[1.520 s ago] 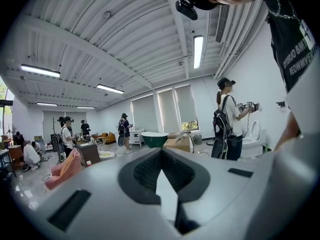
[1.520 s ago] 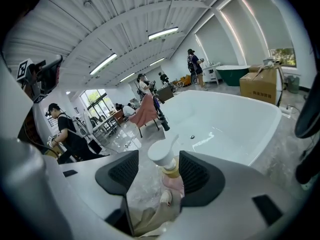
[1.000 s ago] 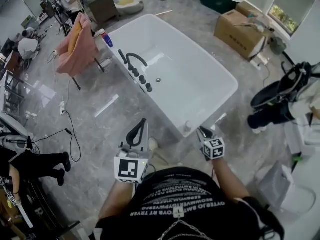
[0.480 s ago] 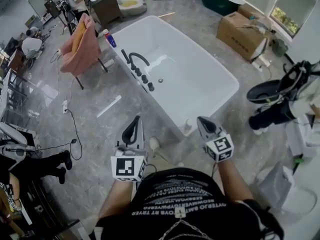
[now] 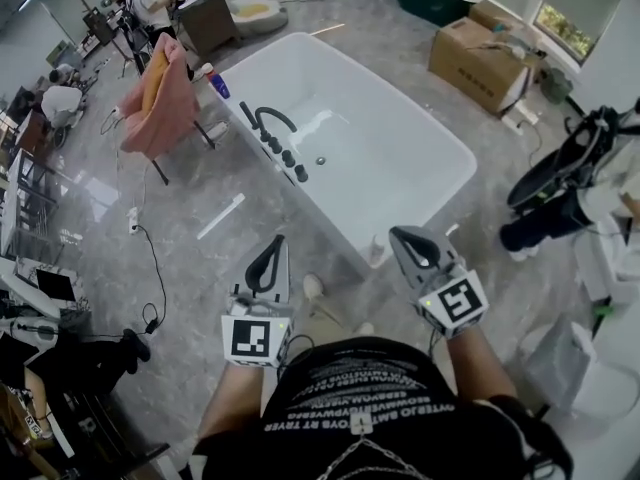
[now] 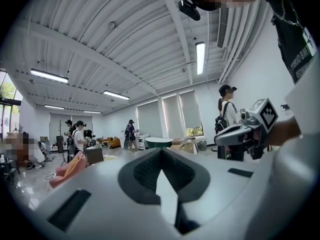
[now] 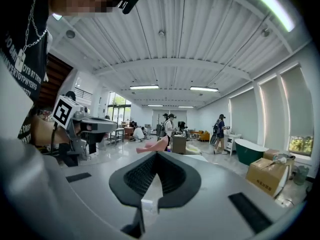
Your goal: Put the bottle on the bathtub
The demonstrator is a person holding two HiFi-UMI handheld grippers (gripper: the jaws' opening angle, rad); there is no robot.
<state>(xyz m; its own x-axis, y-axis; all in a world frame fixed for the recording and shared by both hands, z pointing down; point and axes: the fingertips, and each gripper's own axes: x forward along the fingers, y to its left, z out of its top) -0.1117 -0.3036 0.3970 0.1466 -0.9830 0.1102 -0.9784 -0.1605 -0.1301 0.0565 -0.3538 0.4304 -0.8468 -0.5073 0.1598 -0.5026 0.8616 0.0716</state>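
Shows the right hand-held gripper point(image 5: 405, 240) clenched on nothing and lifted above the bathtub point(image 5: 338, 230), against its low reach at the near corner a second ago. Leaves the bottle point(image 5: 376, 253), apparently upright, on the rim at that near corner, clear of both grippers; reads as placement done. Shows the left hand-held gripper point(image 5: 276, 251) likewise clenched and empty, hardly shifted. Offers bare floor point(image 5: 200, 258) along the tub's near edge for stepping back. Places the taps point(image 5: 272, 128) well up the left rim.
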